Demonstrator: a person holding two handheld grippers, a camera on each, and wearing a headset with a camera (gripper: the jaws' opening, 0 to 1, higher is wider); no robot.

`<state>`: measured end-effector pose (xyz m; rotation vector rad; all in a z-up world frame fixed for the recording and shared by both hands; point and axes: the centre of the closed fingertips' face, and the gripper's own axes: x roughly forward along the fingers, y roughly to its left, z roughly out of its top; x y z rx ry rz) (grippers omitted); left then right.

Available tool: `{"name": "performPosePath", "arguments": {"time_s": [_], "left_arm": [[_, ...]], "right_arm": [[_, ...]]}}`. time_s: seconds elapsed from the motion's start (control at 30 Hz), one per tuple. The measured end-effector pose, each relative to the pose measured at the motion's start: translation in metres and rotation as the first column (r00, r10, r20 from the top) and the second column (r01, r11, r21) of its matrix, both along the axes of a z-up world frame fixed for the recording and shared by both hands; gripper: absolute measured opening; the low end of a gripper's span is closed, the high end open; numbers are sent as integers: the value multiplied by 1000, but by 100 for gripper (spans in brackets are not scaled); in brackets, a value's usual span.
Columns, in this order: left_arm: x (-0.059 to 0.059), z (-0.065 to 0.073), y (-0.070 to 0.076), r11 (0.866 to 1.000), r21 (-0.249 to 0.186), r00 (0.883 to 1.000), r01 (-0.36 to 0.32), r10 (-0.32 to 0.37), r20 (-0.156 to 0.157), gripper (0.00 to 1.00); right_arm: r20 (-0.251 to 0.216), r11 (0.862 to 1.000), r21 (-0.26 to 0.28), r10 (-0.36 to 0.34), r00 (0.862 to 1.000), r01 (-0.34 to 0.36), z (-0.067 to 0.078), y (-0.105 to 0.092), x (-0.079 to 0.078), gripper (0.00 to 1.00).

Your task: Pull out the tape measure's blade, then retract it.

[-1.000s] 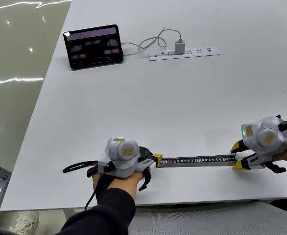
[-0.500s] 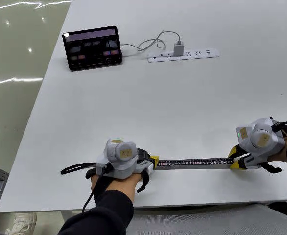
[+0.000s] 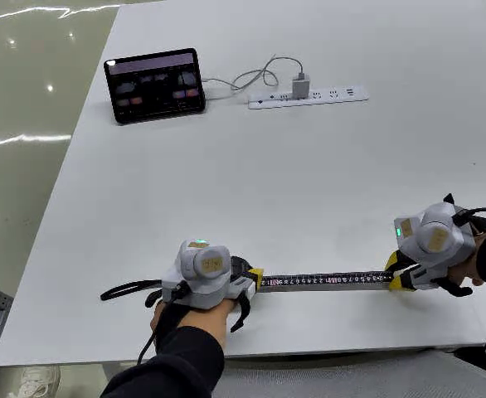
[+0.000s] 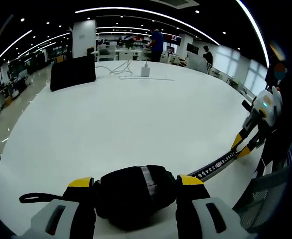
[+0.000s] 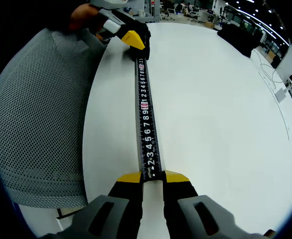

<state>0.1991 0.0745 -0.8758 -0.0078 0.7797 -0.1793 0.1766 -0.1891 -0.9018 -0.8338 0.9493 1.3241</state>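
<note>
Minor drift, most of the frame shift is camera.
Right gripper, pinching the blade at its tip, is edging slightly in toward the left gripper, which is clamping the tape measure and sliding a touch away from it.

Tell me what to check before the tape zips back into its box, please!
1. Left gripper shut on the tape measure case: ok.
2. Right gripper pinching the end of the blade: ok.
3. Blade straight between the two grippers, no kink: ok.
4. Nothing on the table in the blade's way; the tablet and power strip sit far off at the back: ok.
5. Lock on the case released so the blade can slide in: cannot tell.
</note>
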Motion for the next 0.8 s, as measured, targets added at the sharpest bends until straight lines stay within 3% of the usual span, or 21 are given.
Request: {"name": "performPosePath", "arguments": {"time_s": [0.8], "left_arm": [[0,0,1,1000,1,1000,4,-4,-2,61]], "right_arm": [[14,999,-27,36,999,-36,-1,7,1,11]]}}
